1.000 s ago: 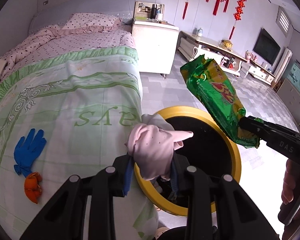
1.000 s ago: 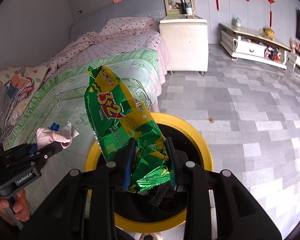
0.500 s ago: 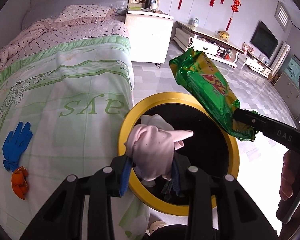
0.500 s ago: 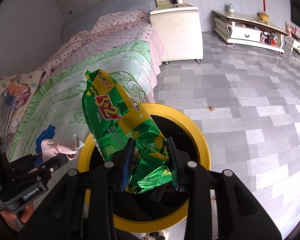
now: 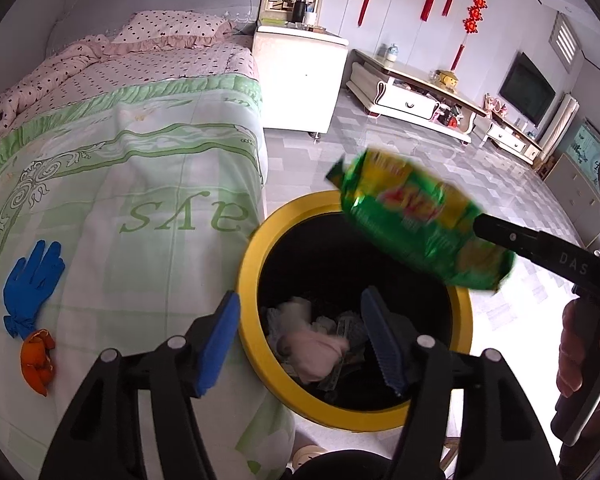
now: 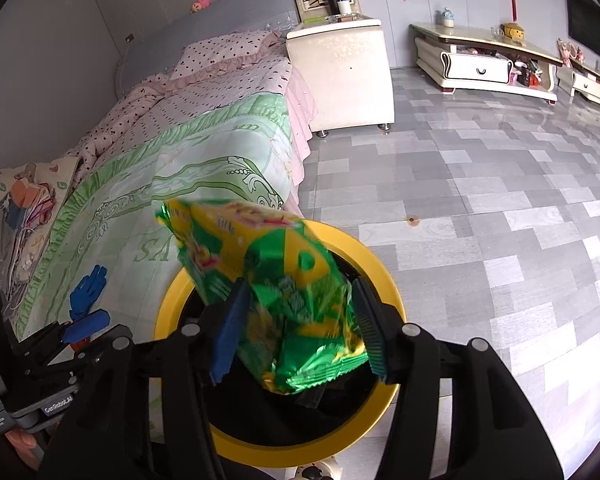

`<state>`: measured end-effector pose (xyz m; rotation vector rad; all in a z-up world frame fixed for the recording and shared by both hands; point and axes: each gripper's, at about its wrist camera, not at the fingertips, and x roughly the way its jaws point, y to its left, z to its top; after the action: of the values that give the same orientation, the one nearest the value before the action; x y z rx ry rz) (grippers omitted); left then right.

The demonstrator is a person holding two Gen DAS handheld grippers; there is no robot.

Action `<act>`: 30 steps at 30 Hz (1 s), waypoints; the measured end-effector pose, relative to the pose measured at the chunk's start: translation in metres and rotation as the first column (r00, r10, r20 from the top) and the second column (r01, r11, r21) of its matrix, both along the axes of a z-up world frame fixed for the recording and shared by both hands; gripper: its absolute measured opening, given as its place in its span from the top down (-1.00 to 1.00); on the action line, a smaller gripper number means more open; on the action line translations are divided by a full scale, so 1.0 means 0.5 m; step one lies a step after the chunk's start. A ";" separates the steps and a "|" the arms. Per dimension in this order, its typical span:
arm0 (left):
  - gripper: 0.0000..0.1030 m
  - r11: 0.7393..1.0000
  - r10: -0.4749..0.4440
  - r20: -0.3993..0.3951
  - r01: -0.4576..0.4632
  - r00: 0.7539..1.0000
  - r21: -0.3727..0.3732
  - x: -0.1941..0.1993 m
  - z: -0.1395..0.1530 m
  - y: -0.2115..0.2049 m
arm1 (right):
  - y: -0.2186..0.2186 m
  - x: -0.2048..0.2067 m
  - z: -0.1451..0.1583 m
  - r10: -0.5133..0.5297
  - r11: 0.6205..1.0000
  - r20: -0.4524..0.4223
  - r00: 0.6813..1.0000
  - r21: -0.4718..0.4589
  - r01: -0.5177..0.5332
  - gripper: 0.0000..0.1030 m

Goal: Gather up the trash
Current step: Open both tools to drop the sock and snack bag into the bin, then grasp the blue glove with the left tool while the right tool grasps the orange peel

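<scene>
A yellow-rimmed black trash bin (image 5: pixel 248 300) (image 6: pixel 384 276) stands on the floor beside the bed. My left gripper (image 5: pixel 300 344) is open above the bin. A pink cloth (image 5: pixel 320 350) lies inside the bin on other trash. My right gripper (image 6: pixel 296 328) has its jaws spread apart, and a blurred green snack bag (image 6: pixel 276 280) sits between them over the bin. The bag (image 5: pixel 416 220) also shows in the left wrist view, at the right gripper's tip. A blue glove (image 5: pixel 32 284) and an orange peel (image 5: pixel 38 360) lie on the bed.
The bed with a green quilt (image 5: pixel 140 184) is left of the bin. A white nightstand (image 5: pixel 300 80) and a low TV cabinet (image 5: pixel 416 96) stand farther back. Grey tiled floor (image 6: pixel 480 220) spreads to the right.
My left gripper opened and the pink cloth dropped into the bin. My right gripper opened and the green bag tilted down, blurred in motion over the bin.
</scene>
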<state>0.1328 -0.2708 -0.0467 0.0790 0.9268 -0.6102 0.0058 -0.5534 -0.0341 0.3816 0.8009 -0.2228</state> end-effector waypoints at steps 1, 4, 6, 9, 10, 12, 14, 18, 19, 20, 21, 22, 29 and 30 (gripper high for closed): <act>-0.20 1.000 0.001 0.002 -0.001 1.000 0.000 0.001 0.001 0.002 | 0.000 -0.001 0.001 0.000 1.000 0.001 1.000 0.003 0.000 -0.06; -0.21 1.000 0.010 0.008 -0.010 1.000 -0.002 0.003 0.005 0.012 | 0.003 -0.004 0.008 -0.002 1.000 0.005 1.000 0.001 0.002 -0.10; -0.21 1.000 0.018 0.010 -0.018 1.000 -0.007 0.005 0.008 0.022 | 0.008 -0.004 0.012 0.003 1.000 0.006 1.000 0.000 -0.003 -0.10; -0.24 0.999 0.033 0.015 -0.032 0.999 -0.013 0.008 0.015 0.037 | 0.021 -0.001 0.019 0.014 1.000 0.008 1.000 -0.005 -0.014 -0.10; -0.26 0.999 0.039 0.018 -0.039 0.999 -0.015 0.010 0.018 0.044 | 0.028 0.000 0.022 0.020 1.000 0.011 1.000 -0.006 -0.020 -0.10; -0.26 0.998 0.053 0.025 -0.053 0.998 -0.018 0.014 0.022 0.061 | 0.039 0.002 0.029 0.032 0.999 0.019 0.999 -0.006 -0.032 -0.11; -0.26 0.998 0.067 0.029 -0.066 0.997 -0.019 0.019 0.026 0.078 | 0.052 0.003 0.037 0.045 0.999 0.032 0.998 -0.007 -0.044 -0.12; -0.27 0.995 0.097 0.038 -0.097 0.995 -0.015 0.030 0.030 0.115 | 0.084 0.009 0.053 0.078 0.997 0.054 0.996 -0.006 -0.077 -0.17; -0.27 0.994 0.107 0.042 -0.107 0.993 -0.013 0.034 0.032 0.126 | 0.095 0.012 0.057 0.089 0.996 0.059 0.994 -0.009 -0.089 -0.18; -0.27 0.993 0.115 0.045 -0.115 0.992 -0.011 0.038 0.034 0.137 | 0.107 0.015 0.061 0.103 0.995 0.061 0.993 -0.014 -0.102 -0.19; -0.28 0.992 0.129 0.050 -0.129 0.990 -0.007 0.044 0.035 0.153 | 0.115 0.019 0.064 0.113 0.994 0.063 0.992 -0.017 -0.112 -0.19; -0.27 0.990 0.140 0.051 -0.140 0.989 -0.005 0.049 0.035 0.165 | 0.128 0.023 0.067 0.126 0.992 0.065 0.990 -0.023 -0.125 -0.19; -0.28 0.974 0.224 0.057 -0.226 0.973 0.020 0.089 0.026 0.257 | 0.212 0.053 0.077 0.213 0.977 0.072 0.974 -0.040 -0.210 -0.20; -0.28 0.971 0.237 0.057 -0.239 0.970 0.025 0.096 0.023 0.272 | 0.229 0.061 0.076 0.228 0.974 0.070 0.971 -0.039 -0.225 -0.20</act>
<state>0.1809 -0.1350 -0.0354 0.0120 0.8786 -0.3692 0.0362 -0.4390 0.0040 0.2652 0.7600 -0.0071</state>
